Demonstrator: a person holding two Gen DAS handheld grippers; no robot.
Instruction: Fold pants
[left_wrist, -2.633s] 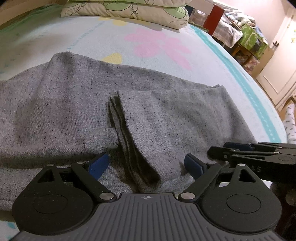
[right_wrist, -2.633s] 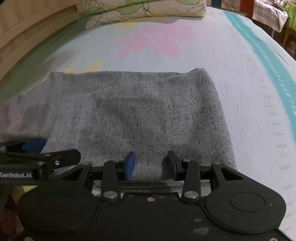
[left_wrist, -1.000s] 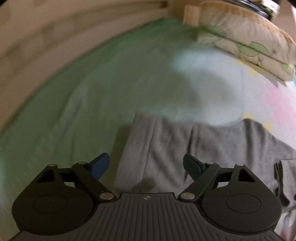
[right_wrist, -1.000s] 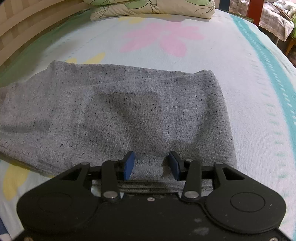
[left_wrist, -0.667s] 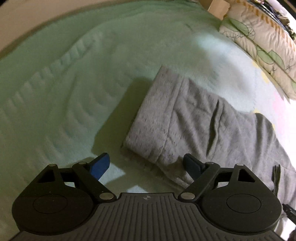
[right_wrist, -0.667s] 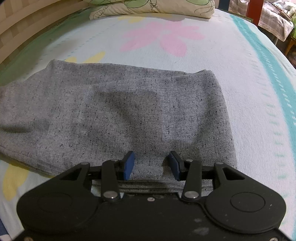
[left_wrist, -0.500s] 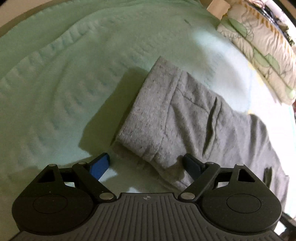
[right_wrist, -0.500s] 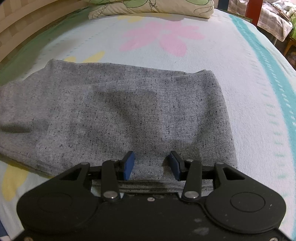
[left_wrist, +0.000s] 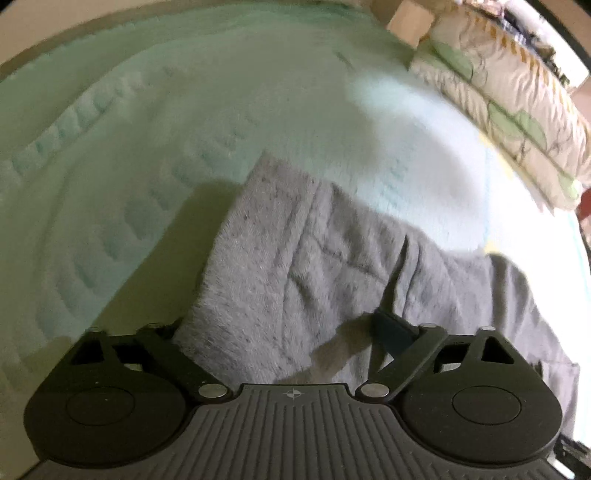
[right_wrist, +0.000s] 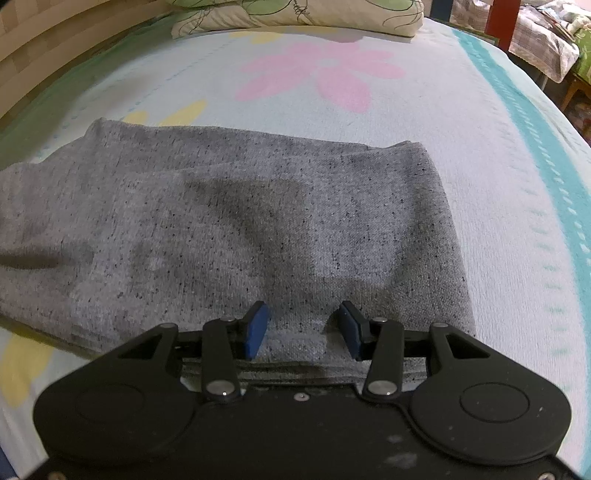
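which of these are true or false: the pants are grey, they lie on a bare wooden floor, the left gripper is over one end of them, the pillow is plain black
1. The pants are grey. True.
2. They lie on a bare wooden floor. False: they lie on a bedsheet with a pink flower print.
3. The left gripper is over one end of the pants. True.
4. The pillow is plain black. False: it is cream with green leaf shapes.

I see the grey speckled knit pants (right_wrist: 258, 229) lying across the flower-printed bedsheet (right_wrist: 498, 177), pillows (right_wrist: 295, 14) behind them at the far end, my right gripper (right_wrist: 300, 328) over their near edge, my left gripper (left_wrist: 280, 332) astride their left end (left_wrist: 266, 266).
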